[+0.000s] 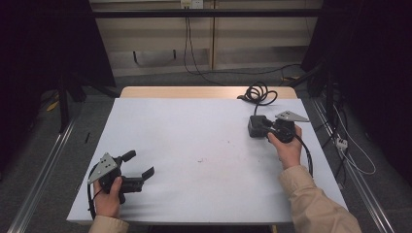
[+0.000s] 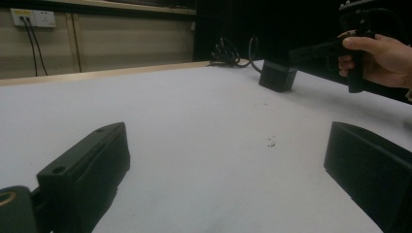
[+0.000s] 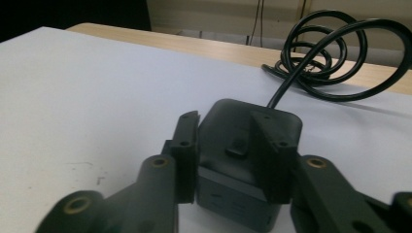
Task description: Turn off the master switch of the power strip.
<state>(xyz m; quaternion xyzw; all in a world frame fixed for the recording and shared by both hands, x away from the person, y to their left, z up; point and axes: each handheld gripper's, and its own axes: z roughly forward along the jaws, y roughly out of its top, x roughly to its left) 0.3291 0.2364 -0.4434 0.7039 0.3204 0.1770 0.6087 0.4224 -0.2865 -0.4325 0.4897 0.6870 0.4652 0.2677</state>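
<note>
With the right gripper point(image 3: 233, 160) fingers pinching the black power adapter point(image 3: 248, 145) at 2 o'clock on the surface point(image 1: 194, 141), it looks rigid, dense, smooth-sided; its coiled cable point(image 3: 330, 53) may drag; left gripper point(image 1: 138, 167) fingers spread.

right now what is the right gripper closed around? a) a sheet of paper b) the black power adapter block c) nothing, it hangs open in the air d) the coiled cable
b: in the right gripper view the jaws of the right gripper press both sides of the black adapter block, whose cable coils behind it untouched.
</note>
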